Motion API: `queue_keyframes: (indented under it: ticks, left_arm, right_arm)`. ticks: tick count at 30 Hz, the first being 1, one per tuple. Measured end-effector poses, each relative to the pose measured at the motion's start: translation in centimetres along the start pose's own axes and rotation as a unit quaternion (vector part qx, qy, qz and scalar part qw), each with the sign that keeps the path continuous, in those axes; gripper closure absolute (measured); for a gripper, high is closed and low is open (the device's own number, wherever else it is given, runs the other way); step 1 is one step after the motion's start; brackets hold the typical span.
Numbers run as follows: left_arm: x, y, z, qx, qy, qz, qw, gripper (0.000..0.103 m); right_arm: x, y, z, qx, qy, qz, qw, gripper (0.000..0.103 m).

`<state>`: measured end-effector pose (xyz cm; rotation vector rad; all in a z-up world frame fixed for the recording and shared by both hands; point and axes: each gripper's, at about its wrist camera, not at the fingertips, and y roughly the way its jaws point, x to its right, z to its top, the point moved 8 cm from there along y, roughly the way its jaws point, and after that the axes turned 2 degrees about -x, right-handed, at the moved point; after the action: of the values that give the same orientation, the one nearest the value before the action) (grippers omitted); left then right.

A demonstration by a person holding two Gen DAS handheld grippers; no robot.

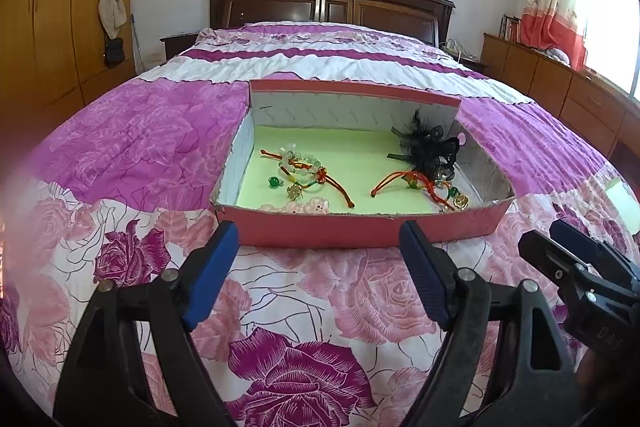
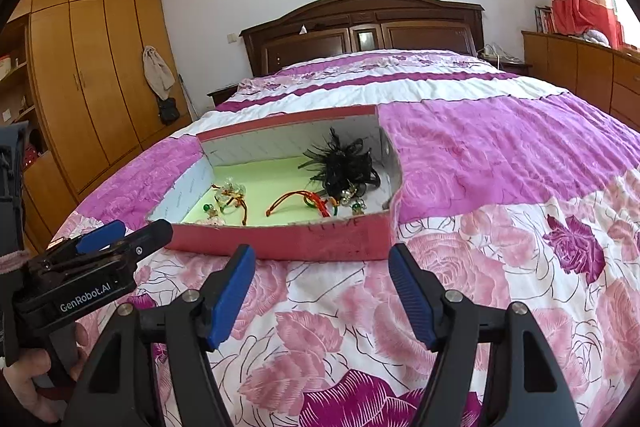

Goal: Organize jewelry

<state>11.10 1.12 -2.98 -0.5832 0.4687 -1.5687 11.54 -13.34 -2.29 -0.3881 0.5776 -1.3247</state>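
Both wrist views face the box [image 1: 320,231] [image 2: 320,239] closely, angled down.

Left gripper [image 1: 318,241] gapes before the pink box [image 1: 320,229] (jewelry [image 1: 304,173] inside).

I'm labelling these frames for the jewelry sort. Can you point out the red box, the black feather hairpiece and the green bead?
red box [image 1: 320,233], left wrist view, on its near outer wall.
black feather hairpiece [image 2: 346,167], right wrist view, on its dark middle.
green bead [image 1: 273,181], left wrist view, on the bead itself.
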Motion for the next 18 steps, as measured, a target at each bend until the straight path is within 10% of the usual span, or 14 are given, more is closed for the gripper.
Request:
queue_keyframes:
  ticks: [18]
  left_arm:
    - [-0.03, -0.09, -0.30, 0.000, 0.001, 0.007, 1.0000, 0.028]
  right_arm:
    - [-0.11, 0.17, -0.38, -0.003, 0.000, -0.001, 1.000, 0.031]
